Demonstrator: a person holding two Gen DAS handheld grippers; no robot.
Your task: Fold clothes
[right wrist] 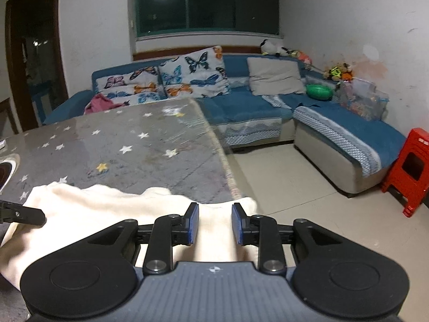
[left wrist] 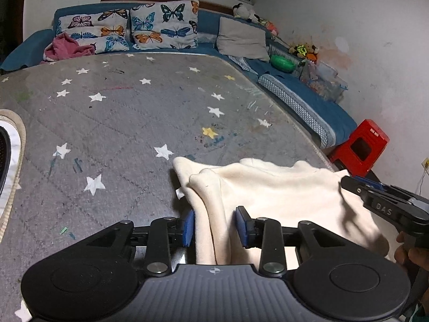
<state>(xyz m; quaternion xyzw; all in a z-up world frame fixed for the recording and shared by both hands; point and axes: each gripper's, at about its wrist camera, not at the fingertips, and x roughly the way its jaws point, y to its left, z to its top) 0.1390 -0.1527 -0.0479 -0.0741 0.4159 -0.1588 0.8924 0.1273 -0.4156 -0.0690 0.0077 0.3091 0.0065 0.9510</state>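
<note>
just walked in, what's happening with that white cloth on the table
A person holds a gripper in each hand over a cream garment lying rumpled at the near edge of the star-patterned table. The left gripper has a bunched fold between its open fingers; the right gripper straddles another part. Neither has closed on it.

right tongs spread apart around cream garment, star-print grey table, blue sofa

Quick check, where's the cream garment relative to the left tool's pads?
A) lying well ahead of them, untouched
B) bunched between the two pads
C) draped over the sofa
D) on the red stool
B: in the left wrist view a fold of the cream garment runs between the blue pads of the left tool, on the star-print table.
</note>
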